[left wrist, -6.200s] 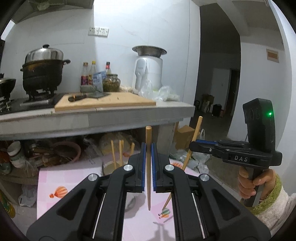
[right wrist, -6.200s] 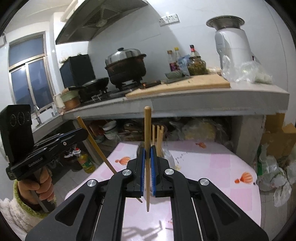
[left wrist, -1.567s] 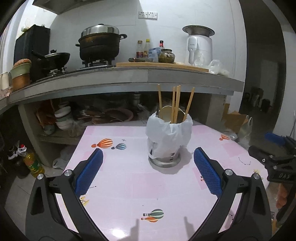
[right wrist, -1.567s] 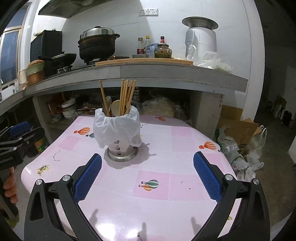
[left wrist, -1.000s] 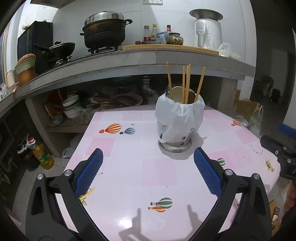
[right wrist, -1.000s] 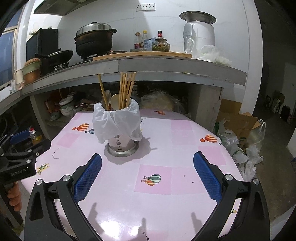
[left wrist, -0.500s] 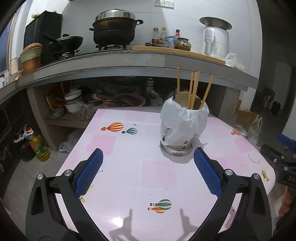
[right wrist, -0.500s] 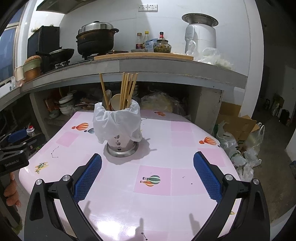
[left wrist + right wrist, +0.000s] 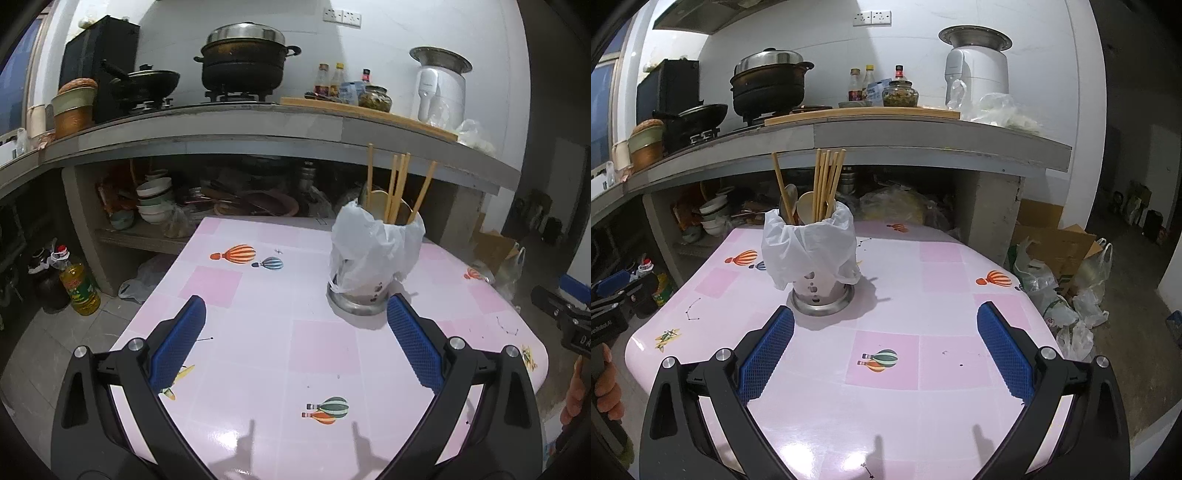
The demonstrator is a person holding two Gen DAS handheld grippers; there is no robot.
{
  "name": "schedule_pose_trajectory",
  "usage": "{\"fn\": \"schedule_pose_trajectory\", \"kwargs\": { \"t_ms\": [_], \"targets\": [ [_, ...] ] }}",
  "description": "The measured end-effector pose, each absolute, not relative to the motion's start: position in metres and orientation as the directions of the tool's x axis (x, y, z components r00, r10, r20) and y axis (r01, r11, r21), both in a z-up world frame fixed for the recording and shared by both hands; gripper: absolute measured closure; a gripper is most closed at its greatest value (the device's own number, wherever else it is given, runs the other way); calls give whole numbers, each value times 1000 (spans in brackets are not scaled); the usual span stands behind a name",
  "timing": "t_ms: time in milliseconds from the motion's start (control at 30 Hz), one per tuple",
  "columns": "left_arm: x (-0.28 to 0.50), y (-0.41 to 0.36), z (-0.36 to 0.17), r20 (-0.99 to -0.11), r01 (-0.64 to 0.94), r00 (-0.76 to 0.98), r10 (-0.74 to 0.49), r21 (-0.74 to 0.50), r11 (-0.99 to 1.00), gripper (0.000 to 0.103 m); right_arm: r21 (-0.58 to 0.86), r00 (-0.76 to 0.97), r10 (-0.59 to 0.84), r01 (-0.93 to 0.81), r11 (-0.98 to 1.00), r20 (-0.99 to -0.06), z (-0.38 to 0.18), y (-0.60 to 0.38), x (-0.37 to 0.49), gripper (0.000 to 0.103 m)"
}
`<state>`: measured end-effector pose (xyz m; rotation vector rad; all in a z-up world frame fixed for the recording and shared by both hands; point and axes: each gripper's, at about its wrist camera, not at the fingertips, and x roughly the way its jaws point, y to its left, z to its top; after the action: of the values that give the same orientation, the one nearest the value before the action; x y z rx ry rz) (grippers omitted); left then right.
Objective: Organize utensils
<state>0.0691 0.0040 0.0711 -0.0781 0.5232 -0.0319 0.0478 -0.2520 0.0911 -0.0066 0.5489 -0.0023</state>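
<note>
1. Both my left gripper and right gripper hang with fingers spread wide, empty.
2. The chopsticks stand in the bag-lined holder on the tabletop, seemingly all collected.
3. From my right fingers it sits at eleven o'clock, well apart.

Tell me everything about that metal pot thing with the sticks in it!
The utensil holder is a shiny metal cylinder with small holes in its side and a wider round base. It stands upright on the pink table. A white plastic bag is draped over its rim and hangs down its sides. Wooden chopsticks stick up out of it, one leaning apart from the bunch, beside a metal spoon and a pale wooden spoon. Neither gripper touches it.
</note>
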Motion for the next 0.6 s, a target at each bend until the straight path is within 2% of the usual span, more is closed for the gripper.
{"fn": "schedule_pose_trajectory", "kwargs": {
  "t_ms": [600],
  "targets": [
    [63, 12, 72, -466, -12, 883, -53, -136, 991, 8, 6, 854, 5, -2, 1000, -520, 88, -252, 47, 6]
  ]
}}
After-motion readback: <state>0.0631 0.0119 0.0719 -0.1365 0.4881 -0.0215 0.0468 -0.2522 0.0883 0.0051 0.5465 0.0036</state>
